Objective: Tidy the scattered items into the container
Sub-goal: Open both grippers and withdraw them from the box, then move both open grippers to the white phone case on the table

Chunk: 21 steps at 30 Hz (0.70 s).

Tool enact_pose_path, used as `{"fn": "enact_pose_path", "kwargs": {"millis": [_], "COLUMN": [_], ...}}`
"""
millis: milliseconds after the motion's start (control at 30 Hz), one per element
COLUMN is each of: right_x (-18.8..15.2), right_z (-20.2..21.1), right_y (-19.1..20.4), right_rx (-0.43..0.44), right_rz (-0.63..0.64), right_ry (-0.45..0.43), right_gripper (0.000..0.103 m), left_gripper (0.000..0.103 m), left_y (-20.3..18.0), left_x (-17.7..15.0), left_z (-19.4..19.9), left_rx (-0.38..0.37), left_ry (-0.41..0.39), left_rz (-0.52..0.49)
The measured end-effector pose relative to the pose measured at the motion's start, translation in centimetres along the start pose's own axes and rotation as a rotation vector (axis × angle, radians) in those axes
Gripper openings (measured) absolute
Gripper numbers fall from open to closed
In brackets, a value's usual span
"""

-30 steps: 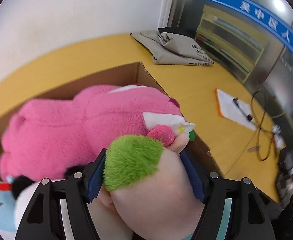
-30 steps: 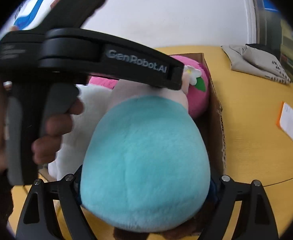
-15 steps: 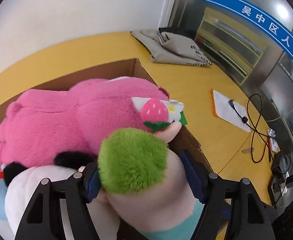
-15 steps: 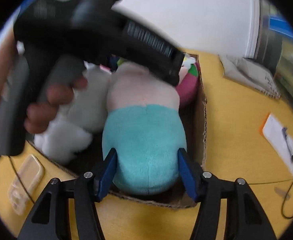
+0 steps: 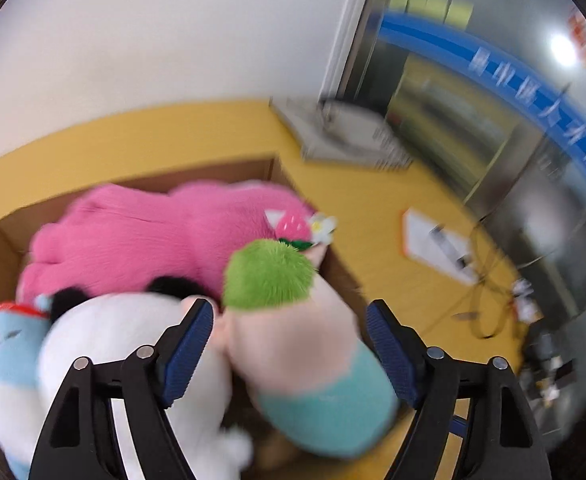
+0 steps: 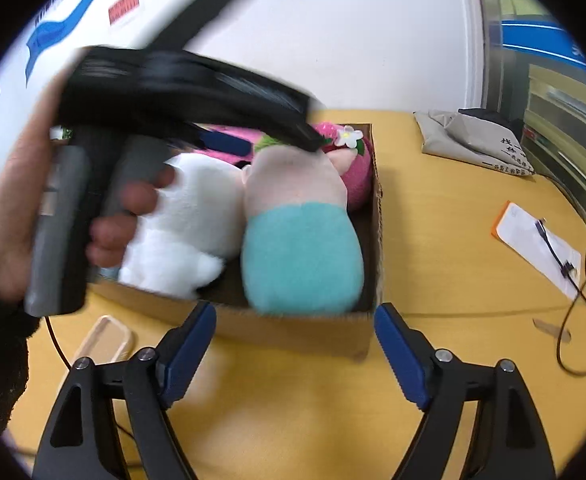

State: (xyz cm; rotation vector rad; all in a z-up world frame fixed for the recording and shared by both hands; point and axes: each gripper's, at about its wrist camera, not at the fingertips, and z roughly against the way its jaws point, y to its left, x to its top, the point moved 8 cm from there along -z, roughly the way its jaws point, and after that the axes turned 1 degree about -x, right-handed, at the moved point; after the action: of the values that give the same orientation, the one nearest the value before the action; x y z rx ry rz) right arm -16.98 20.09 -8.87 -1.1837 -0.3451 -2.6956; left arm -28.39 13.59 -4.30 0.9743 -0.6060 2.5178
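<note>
- From the right wrist view, I saw the cardboard box (image 6: pixel 367 216) sitting on the yellow desk (image 6: pixel 445 264), its near wall just ahead of my right gripper (image 6: pixel 295 344) and its right wall facing open desk.
- Open room lay to the right of the box; further out were a clipboard (image 6: pixel 537 248) with a cable (image 6: pixel 585 304) looping beside it, and a folded grey bag (image 6: pixel 473 140) at the far edge near the wall.
- To the left of the box, a small beige frame-like object (image 6: pixel 103 340) lay on the desk, partly behind the left blue pad.
- The right gripper's jaws were spread wide with nothing between them, short of the box.
- The left gripper (image 5: pixel 289 344) hovered over the box interior; its jaws were also spread wide. The green-haired plush (image 5: pixel 293 328) sat between the pads; whether either pad touched it, I could not tell through the blur.
- In the right wrist view, my hand (image 6: pixel 21 208) and the left tool's black body covered the box's left part.
- The box was packed: the green-haired plush with its teal lower half lay along the right wall, a white plush (image 5: pixel 125 344) just beside it, a large pink plush (image 5: pixel 145 236) with a strawberry and flower at the far end, and a light blue plush (image 5: pixel 1 344) at the left edge.
</note>
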Motion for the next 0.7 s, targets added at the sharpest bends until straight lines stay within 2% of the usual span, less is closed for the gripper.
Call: {"fn": "enact_pose_path", "kwargs": {"millis": [67,133,300,400,467,600,700], "right_x": [-0.5,-1.6,-3.9,-5.5,-6.2,-6.6,-6.8], "right_z": [0.6,1.6,2.1,1.9,2.2,3.2,4.6], "right_y": [0.5,2.3,6.2,8.0,8.4,7.6,7.3], "right_rx": [0.037,0.063,0.137,0.149,0.145,0.101,0.080], "right_rz": [-0.019,-0.011,0.021,0.013,-0.008,-0.056,-0.057], "right_ry": [0.004,-0.002,0.013,0.037,0.039,0.008,-0.024], "right_gripper": [0.085,0.085,0.085,0.085,0.085,0.085,0.085], "left_gripper": [0.103,0.103,0.103,0.103,0.103,0.103,0.103], "left_y": [0.1,0.6,3.7,5.7,6.7,7.7,7.6], "left_x": [-1.6,-3.7,-13.0,-18.1,-20.7,-23.6,-23.9], "left_z": [5.2,8.9,14.8,16.7,17.5,18.3,18.8], "left_rx": [0.031,0.064,0.168,0.246,0.244,0.255,0.258], "left_ry": [-0.083,-0.118,-0.069,-0.032,-0.014,-0.010,-0.041], "left_rz": [-0.001,-0.005,-0.001,0.015,0.058,0.097,0.103]}}
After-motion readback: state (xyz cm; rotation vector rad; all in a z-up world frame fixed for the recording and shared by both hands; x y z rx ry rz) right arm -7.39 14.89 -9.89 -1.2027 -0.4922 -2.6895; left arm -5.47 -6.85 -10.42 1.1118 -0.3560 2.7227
